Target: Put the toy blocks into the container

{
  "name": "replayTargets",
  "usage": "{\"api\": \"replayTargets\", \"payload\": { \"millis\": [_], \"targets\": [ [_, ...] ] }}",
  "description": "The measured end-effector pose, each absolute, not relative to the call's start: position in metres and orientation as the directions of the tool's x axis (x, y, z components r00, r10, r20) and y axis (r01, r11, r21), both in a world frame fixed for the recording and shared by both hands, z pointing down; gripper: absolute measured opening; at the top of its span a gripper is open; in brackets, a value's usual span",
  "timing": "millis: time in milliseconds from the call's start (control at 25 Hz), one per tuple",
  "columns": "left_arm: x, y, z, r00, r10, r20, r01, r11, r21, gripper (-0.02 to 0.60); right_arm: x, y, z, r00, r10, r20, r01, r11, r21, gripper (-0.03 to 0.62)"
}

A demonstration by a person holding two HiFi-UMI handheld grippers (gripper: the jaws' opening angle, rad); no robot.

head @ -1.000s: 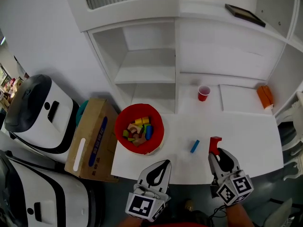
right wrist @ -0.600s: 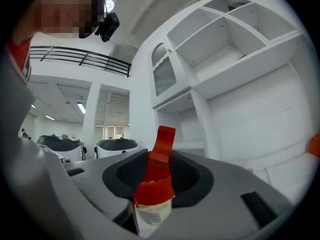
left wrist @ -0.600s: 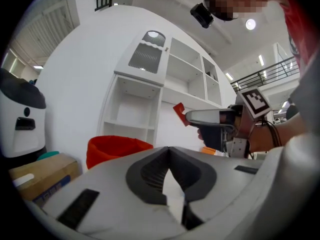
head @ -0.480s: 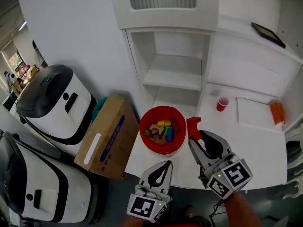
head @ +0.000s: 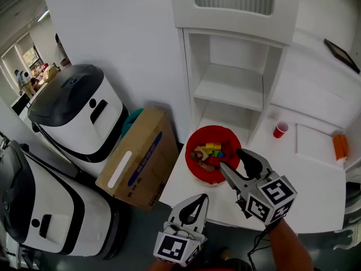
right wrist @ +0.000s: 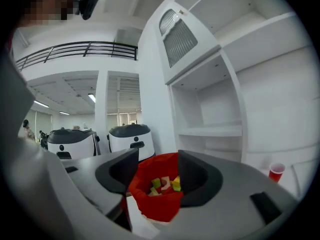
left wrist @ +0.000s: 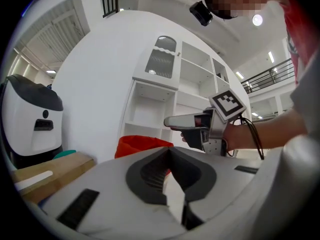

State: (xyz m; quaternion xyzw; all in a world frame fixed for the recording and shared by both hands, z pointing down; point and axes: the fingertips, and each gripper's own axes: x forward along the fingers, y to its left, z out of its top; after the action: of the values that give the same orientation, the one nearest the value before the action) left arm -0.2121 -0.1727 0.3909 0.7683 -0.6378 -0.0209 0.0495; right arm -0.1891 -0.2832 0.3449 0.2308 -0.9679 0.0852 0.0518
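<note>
Only the right gripper view looked between the right tongs, whose jaws were opening with nothing in them, onto the mixed coloured toy blocks lying in the round red container. The head view alone showed that container on the smooth white table, near a cardboard box. Half a second before, those tongs had gripped a red block beside the container; it had since left them, while the left tongs stayed closed and empty.

I see a tall white wall with white shelves next to it. A brown box sits just beside the white surface. Two big white machines with dark tops stand on the left. A ceiling light shines.
</note>
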Motion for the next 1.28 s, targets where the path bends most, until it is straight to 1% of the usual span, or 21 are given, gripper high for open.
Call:
{"api": "replayTargets", "payload": {
  "millis": [40,80,120,160,280,320,440,520,680,760,800,840,960,1040,1120,1280],
  "targets": [
    [-0.211,-0.174,0.391,0.189,-0.981,0.031,-0.977,-0.185,0.103,0.031,-0.183,-0.279,0.338,-0.888,-0.447,0.107,-0.458,0.880,-0.124,0.266],
    [-0.210,-0.175,0.391,0.194,-0.980,0.031,-0.976,-0.190,0.104,0.031,-0.175,-0.274,0.331,-0.886,-0.458,0.072,-0.464,0.880,-0.104,0.233],
    [-0.207,-0.177,0.391,0.202,-0.979,0.030,-0.975,-0.198,0.105,0.031,-0.165,-0.269,0.324,-0.880,-0.473,0.037,-0.474,0.876,-0.084,0.188],
    [-0.203,-0.180,0.391,0.211,-0.977,0.029,-0.973,-0.207,0.104,0.031,-0.153,-0.266,0.318,-0.870,-0.493,0.006,-0.493,0.868,-0.066,0.159],
    [-0.188,-0.190,0.390,0.248,-0.968,0.029,-0.965,-0.245,0.096,0.031,-0.112,-0.260,0.309,-0.810,-0.585,-0.042,-0.585,0.811,-0.014,0.006],
    [-0.181,-0.193,0.390,0.263,-0.964,0.027,-0.961,-0.260,0.092,0.031,-0.099,-0.259,0.307,-0.789,-0.613,-0.046,-0.614,0.790,0.004,-0.006],
    [-0.157,-0.204,0.392,0.316,-0.948,0.046,-0.947,-0.312,0.081,0.031,-0.059,-0.256,0.307,-0.738,-0.673,-0.052,-0.675,0.738,0.018,-0.003],
    [-0.135,-0.213,0.399,0.361,-0.927,0.100,-0.932,-0.354,0.082,0.031,-0.031,-0.258,0.311,-0.698,-0.714,-0.046,-0.715,0.699,0.000,-0.003],
    [-0.096,-0.241,0.425,0.434,-0.889,0.148,-0.900,-0.434,0.035,0.031,0.023,-0.260,0.332,-0.612,-0.791,-0.002,-0.790,0.612,-0.045,-0.003],
    [-0.081,-0.256,0.446,0.459,-0.865,0.201,-0.887,-0.461,0.040,0.032,0.047,-0.258,0.346,-0.577,-0.816,0.027,-0.816,0.575,-0.060,-0.003],
    [-0.073,-0.263,0.457,0.474,-0.848,0.236,-0.878,-0.476,0.052,0.054,0.057,-0.256,0.353,-0.563,-0.826,0.042,-0.826,0.560,-0.066,-0.003],
    [-0.065,-0.269,0.468,0.490,-0.828,0.274,-0.868,-0.493,0.063,0.093,0.067,-0.253,0.359,-0.550,-0.833,0.055,-0.835,0.546,-0.072,-0.003],
    [-0.045,-0.283,0.503,0.521,-0.754,0.400,-0.839,-0.538,0.080,0.175,0.092,-0.245,0.375,-0.521,-0.849,0.087,-0.853,0.515,-0.087,-0.003],
    [-0.034,-0.289,0.528,0.528,-0.699,0.483,-0.823,-0.562,0.085,0.212,0.104,-0.240,0.381,-0.509,-0.855,0.102,-0.860,0.501,-0.095,-0.002],
    [-0.027,-0.295,0.549,0.515,-0.658,0.549,-0.816,-0.572,0.080,0.232,0.114,-0.236,0.386,-0.501,-0.858,0.111,-0.865,0.492,-0.100,-0.002],
    [-0.018,-0.307,0.574,0.467,-0.613,0.638,-0.824,-0.564,0.061,0.233,0.129,-0.232,0.391,-0.488,-0.864,0.125,-0.872,0.478,-0.105,-0.002]
  ]
}}
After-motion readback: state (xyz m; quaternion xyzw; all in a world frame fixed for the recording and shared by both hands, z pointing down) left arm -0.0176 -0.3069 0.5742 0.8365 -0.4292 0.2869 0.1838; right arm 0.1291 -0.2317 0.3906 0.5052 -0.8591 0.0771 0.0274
